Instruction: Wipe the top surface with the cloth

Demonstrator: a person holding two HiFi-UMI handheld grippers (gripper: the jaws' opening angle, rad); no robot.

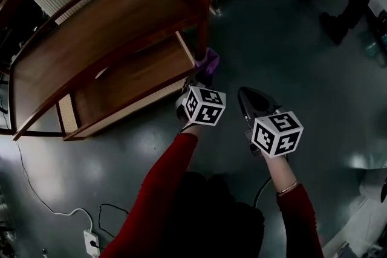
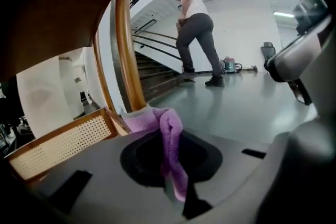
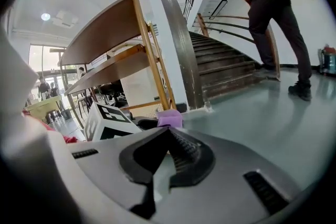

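Cloth (image 2: 169, 136) inside left claw (image 2: 176, 191), plain only in its own view

The fuzzy purple cloth (image 2: 169, 136) is bunched and pinched in the left gripper's (image 2: 173, 181) jaws. The curved brown wooden top surface (image 1: 103, 27) sits above it, apart.

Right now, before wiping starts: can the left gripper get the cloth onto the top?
Probably yes. The left gripper, shut on the cloth, sits below the top beside the post. The top looks bare, so the gripper should only need to rise past the edge.
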